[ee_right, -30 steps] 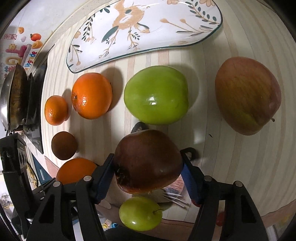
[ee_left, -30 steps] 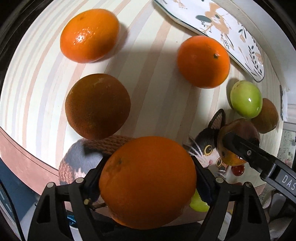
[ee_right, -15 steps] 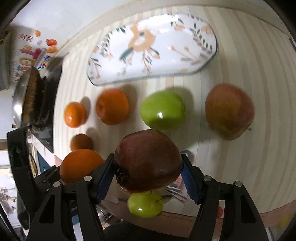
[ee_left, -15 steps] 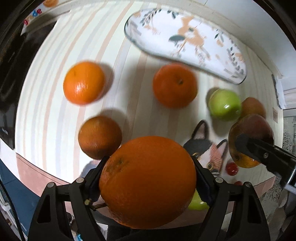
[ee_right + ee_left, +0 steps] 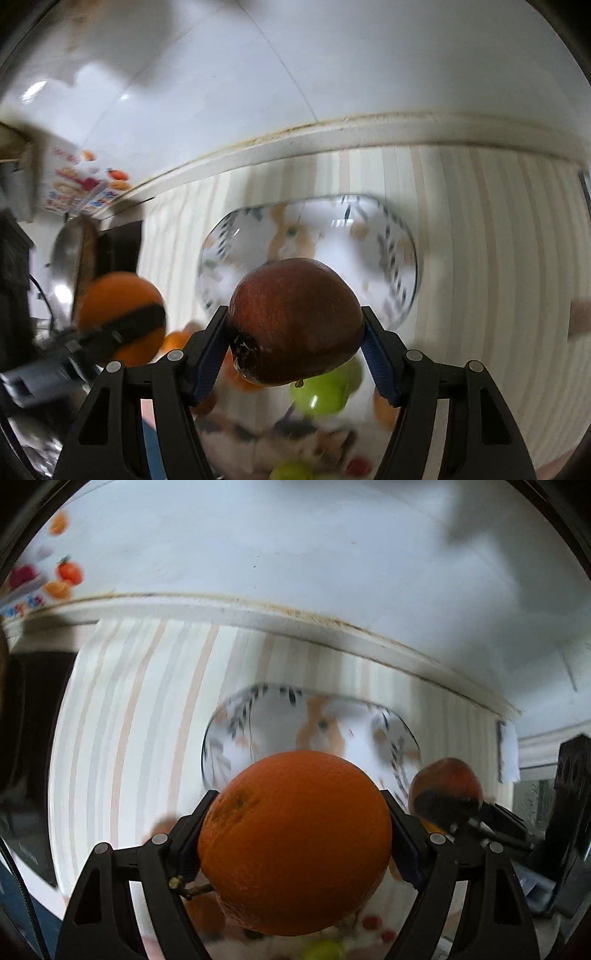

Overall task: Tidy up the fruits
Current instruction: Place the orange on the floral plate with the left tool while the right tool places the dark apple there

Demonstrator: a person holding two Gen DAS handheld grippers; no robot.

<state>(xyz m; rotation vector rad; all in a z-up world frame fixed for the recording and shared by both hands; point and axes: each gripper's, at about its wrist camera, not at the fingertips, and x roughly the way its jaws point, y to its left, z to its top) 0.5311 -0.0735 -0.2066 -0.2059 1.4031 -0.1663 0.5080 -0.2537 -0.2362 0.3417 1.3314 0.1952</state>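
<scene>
My left gripper is shut on a large orange, held up in the air over the striped counter. My right gripper is shut on a dark red apple. Behind both fruits lies the white flowered plate, blurred by motion. In the left wrist view the right gripper and its apple show at the right. In the right wrist view the left gripper and its orange show at the left. A green apple lies below on the counter.
The white tiled wall and its ledge rise behind the striped counter. A dark stove top and a metal pan stand at the left. More oranges and small fruits lie low in the frame.
Both grippers have risen and tilted up with their fruits. The wall has come into view, the plate now sits behind the held fruits, and the counter fruits have dropped toward the bottom edge.
</scene>
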